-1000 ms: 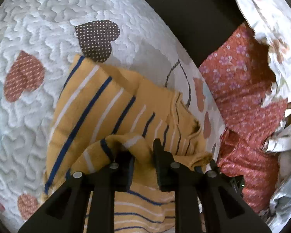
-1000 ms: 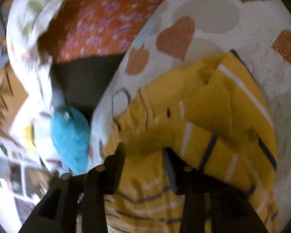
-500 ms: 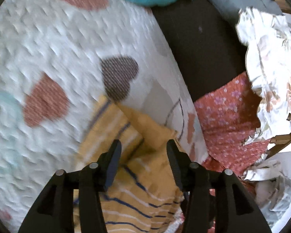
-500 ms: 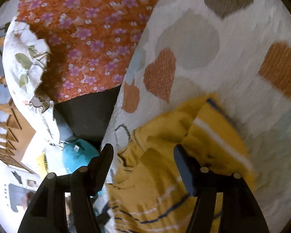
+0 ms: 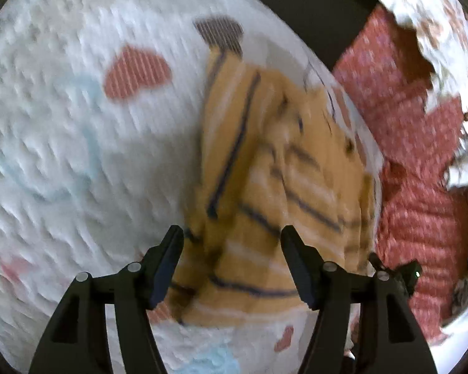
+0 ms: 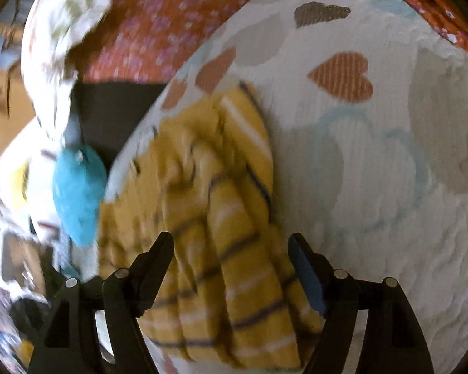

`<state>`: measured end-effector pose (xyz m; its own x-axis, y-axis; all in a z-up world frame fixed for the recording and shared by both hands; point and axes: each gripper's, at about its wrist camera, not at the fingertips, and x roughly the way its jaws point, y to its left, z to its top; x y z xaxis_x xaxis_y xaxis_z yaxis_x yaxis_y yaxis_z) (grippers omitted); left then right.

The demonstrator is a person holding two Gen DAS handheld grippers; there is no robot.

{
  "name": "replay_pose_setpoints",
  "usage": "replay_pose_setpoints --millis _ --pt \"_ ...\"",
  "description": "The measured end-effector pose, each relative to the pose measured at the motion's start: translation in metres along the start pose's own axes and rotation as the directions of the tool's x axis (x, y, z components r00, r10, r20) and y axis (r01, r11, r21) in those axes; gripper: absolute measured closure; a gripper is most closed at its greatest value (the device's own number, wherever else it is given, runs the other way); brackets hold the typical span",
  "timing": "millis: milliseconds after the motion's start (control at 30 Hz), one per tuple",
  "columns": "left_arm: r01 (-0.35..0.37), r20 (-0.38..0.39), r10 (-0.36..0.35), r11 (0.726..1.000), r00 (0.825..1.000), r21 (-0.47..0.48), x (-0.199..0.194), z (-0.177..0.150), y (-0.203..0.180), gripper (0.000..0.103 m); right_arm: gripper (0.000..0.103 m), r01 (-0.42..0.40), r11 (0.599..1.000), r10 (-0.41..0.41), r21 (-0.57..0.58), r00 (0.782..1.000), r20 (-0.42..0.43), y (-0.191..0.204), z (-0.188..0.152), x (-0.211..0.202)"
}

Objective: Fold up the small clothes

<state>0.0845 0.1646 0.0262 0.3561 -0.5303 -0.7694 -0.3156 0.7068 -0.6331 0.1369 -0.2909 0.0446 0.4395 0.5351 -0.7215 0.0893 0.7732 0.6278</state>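
1. Left hand-held gripper [image 5: 232,263]: nearest the lens in the left wrist view, both black fingers spread. Its jaws have just been opening; striped cloth shows in the gap between them, but neither pad presses on it.
2. Right hand-held gripper [image 6: 231,268]: nearest the lens in the right wrist view, likewise spread wide. Its jaws have just been opening, and nothing is pinched; the cloth lies below and between the fingers.
3. Yellow striped garment [image 5: 274,193]: the task's thing, a small knit piece with dark blue and white stripes. It lies released on the quilt, just beyond both sets of fingertips, bunched into thick overlapping layers rather than flat. Motion blur hides the finer creases.
4. Heart-patterned quilt [image 5: 78,143]: the white quilted surface that bears the garment, which sits near one of its edges.
5. Red floral fabric [image 5: 421,168]: beyond the quilt's edge, apart from the garment.
6. Turquoise plush item [image 6: 78,193]: off the quilt's edge in the right wrist view, farther back; what it is cannot be told.
7. Step in hand, as a judgement: a fold has been laid down and let go. The layers look uneven, so the next move probably calls for finding a clean outer edge, pinching it with both grippers, and drawing it across evenly.
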Motion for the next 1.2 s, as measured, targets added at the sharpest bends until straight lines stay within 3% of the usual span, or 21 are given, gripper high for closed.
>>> replay_pose_setpoints --millis 133,233,267,333,367,400,467,700,933,1033,1133,1200 --pt "0.023 -0.021 -0.022 0.997 1.0 0.068 0.017 -0.018 -0.013 0.025 0.021 0.034 0.999 -0.034 -0.034 0.999 -0.007 -0.003 -0.024 0.002" --pt "-0.067 -0.024 0.069 0.992 0.997 0.105 0.024 -0.02 -0.028 0.028 0.021 0.059 0.996 -0.058 -0.06 0.998 0.025 -0.002 -0.04 0.003" --pt "-0.107 -0.028 0.111 0.988 0.993 0.113 0.025 -0.018 -0.033 0.057 0.021 0.068 0.995 -0.067 -0.071 0.997 0.025 0.0 -0.041 0.003" --pt "-0.153 -0.069 0.161 0.981 0.984 0.116 0.028 -0.014 -0.04 0.09 0.042 0.089 0.993 -0.089 -0.077 0.996 0.008 0.007 -0.039 0.008" --pt "-0.146 -0.071 0.153 0.985 0.986 0.092 0.025 -0.013 -0.041 0.093 0.063 0.091 0.994 -0.092 -0.065 0.996 -0.01 0.008 -0.036 0.01" --pt "-0.145 -0.069 0.15 0.986 0.986 0.081 0.021 -0.013 -0.04 0.094 0.078 0.074 0.996 -0.075 -0.041 0.997 -0.024 0.009 -0.033 0.01" --pt "-0.13 -0.063 0.134 0.99 0.989 0.059 0.01 -0.015 -0.039 0.098 0.081 0.015 1.0 -0.014 0.013 0.999 -0.048 0.007 -0.03 0.005" --pt "-0.068 -0.088 0.069 0.998 0.994 0.02 -0.026 -0.048 -0.028 0.098 0.084 -0.039 0.997 0.044 0.067 0.997 -0.069 0.004 -0.051 -0.033" --pt "-0.028 -0.102 0.027 1.0 0.994 -0.01 -0.043 -0.112 0.002 0.097 0.083 -0.06 0.989 0.077 0.137 0.99 -0.117 -0.024 -0.118 -0.081" --pt "-0.038 -0.108 0.035 0.999 0.993 -0.025 -0.034 -0.13 0.018 0.095 0.071 -0.023 0.989 0.039 0.144 0.993 -0.114 -0.04 -0.139 -0.092" --pt "-0.024 -0.059 0.023 1.0 0.998 -0.02 -0.04 -0.132 0.027 0.087 0.063 -0.019 0.984 0.03 0.177 0.998 -0.055 -0.048 -0.144 -0.113" --pt "-0.024 0.003 0.024 1.0 1.0 0.014 -0.051 -0.13 0.024 0.072 0.063 -0.005 0.991 0.002 0.137 1.0 0.021 -0.036 -0.138 -0.135"
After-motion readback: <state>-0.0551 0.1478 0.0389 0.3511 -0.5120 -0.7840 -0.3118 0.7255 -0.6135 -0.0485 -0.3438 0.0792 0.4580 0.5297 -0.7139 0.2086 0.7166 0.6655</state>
